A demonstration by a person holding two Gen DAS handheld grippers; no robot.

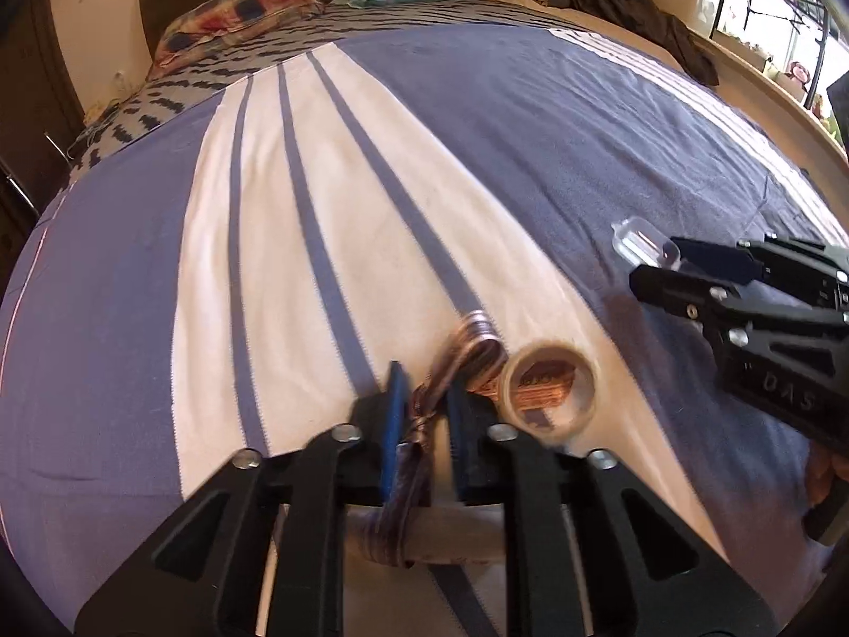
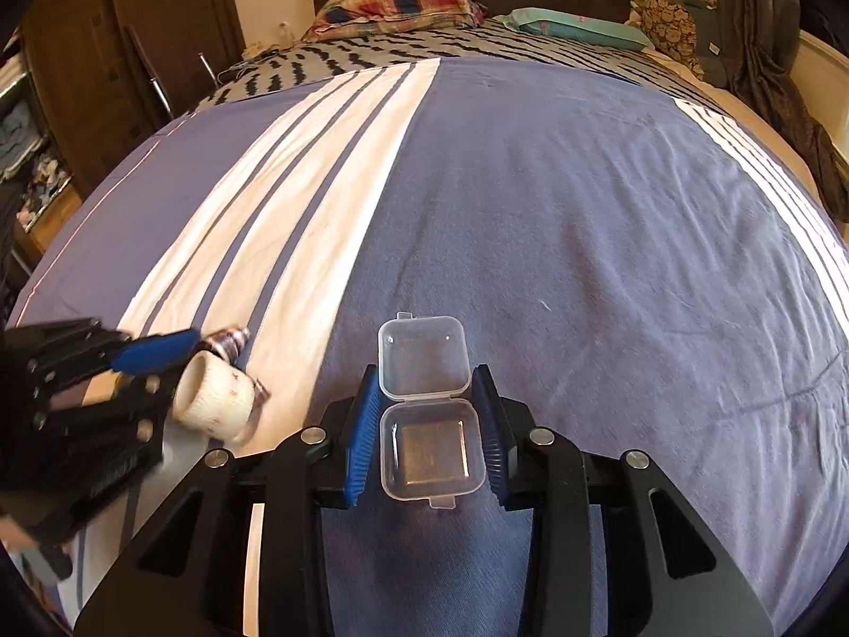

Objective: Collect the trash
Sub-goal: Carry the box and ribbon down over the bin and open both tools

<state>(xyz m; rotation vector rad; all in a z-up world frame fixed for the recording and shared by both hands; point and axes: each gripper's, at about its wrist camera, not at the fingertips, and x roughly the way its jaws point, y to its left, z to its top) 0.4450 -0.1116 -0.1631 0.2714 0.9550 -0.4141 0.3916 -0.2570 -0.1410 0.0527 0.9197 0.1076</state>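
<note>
My left gripper (image 1: 424, 387) is shut on a crumpled striped foil wrapper (image 1: 467, 350) and holds it above the bed; a beige tape roll core (image 1: 549, 387) hangs beside it, touching the wrapper. Both show blurred in the right wrist view, the core (image 2: 215, 398) and the wrapper (image 2: 231, 342), at the left gripper (image 2: 159, 353). My right gripper (image 2: 430, 409) grips a small clear plastic hinged box (image 2: 432, 451), its lid (image 2: 424, 355) open, between the blue pads (image 2: 361, 440). In the left wrist view the box (image 1: 644, 244) sticks out of the right gripper (image 1: 658, 265).
A bed with a blue and white striped cover (image 2: 557, 212) fills both views. Pillows (image 2: 392, 2) and a headboard lie at the far end. A wardrobe (image 2: 132, 53) stands left, dark clothes (image 1: 637, 5) and a window ledge right.
</note>
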